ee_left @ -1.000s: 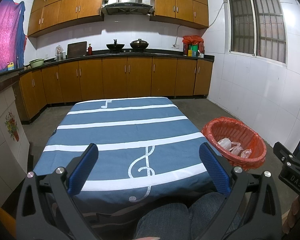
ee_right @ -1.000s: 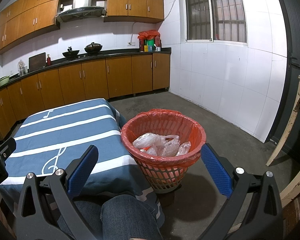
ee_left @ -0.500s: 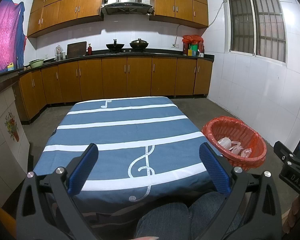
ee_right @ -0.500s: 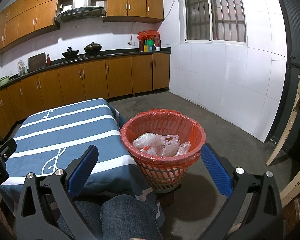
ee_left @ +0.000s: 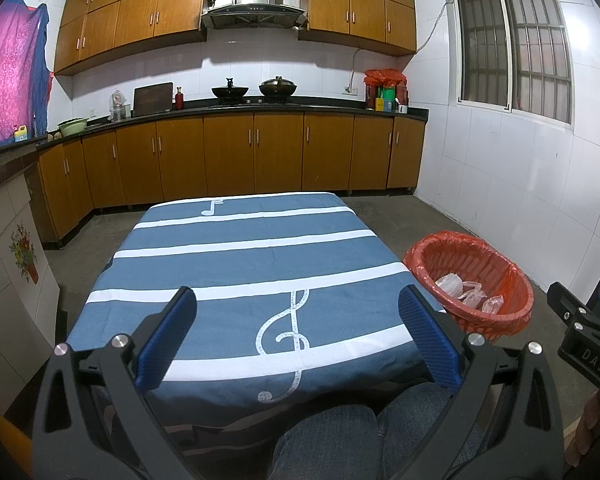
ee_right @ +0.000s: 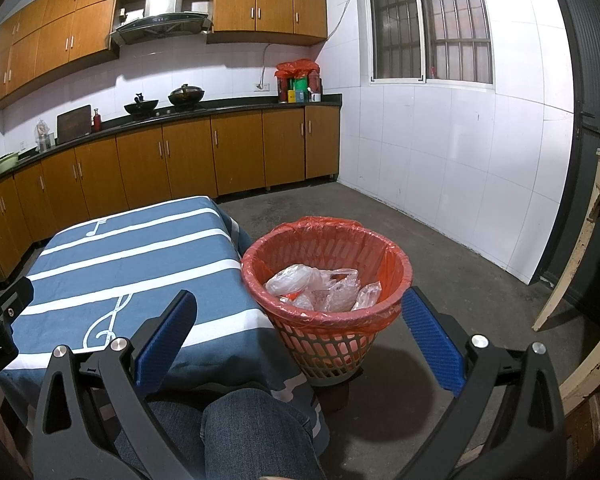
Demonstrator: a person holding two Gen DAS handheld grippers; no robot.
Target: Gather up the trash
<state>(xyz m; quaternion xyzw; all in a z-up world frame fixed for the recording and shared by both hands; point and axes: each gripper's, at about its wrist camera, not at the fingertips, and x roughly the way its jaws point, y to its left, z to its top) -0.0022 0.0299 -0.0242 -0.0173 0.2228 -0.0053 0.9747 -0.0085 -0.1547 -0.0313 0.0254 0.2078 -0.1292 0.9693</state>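
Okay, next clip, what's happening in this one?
A seated person in jeans holds a two-finger gripper in each hand over their lap, in a kitchen. Both the left gripper and the right gripper are open and hold nothing. In front is a table with a blue cloth with white stripes and music notes, with no trash visible on it. Beside it on the floor stands a plastic basket lined with a red bag, already holding crumpled clear plastic wrappers. Collecting looks finished or paused.
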